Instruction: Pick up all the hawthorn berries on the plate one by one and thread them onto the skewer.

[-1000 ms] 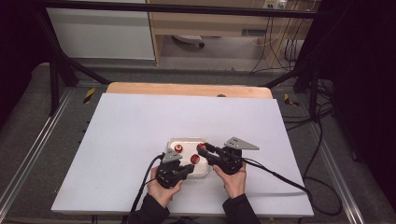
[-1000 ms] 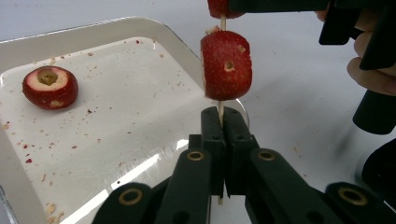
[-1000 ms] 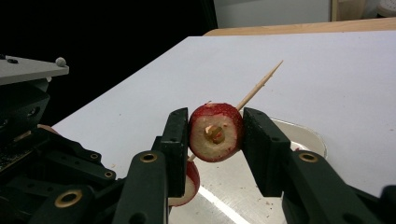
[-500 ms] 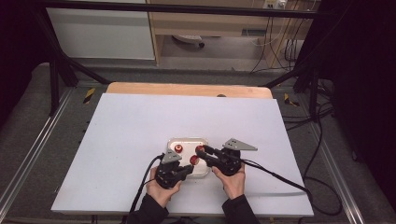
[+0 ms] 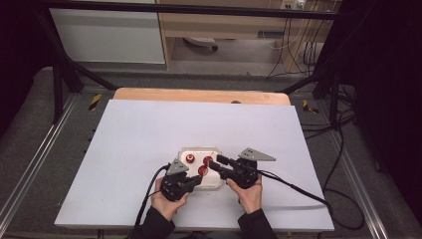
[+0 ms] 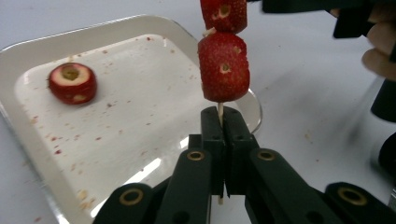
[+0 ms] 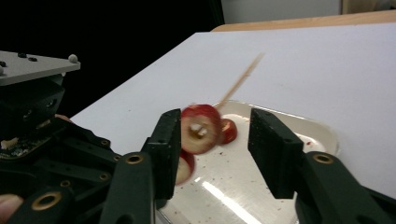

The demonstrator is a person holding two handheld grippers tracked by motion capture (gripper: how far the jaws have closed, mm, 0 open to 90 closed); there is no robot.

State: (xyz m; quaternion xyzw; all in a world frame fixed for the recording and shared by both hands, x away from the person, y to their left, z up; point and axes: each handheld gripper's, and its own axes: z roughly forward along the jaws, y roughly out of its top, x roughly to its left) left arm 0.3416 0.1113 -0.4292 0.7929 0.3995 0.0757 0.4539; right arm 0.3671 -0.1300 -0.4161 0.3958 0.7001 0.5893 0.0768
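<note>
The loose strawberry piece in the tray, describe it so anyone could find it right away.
On the white table sits a pale tray. The loose strawberry piece lies alone on the tray floor, cut face up. Unlike the two pieces threaded on the skewer clamped in the left gripper, nothing pierces it.

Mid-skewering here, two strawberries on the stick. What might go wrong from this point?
The left gripper pinches only the skewer's thin bottom end, so it may slip or tilt. The right gripper stands open around the top strawberry; closing hard might crush it, or the stick may snap when it is pushed down.
</note>
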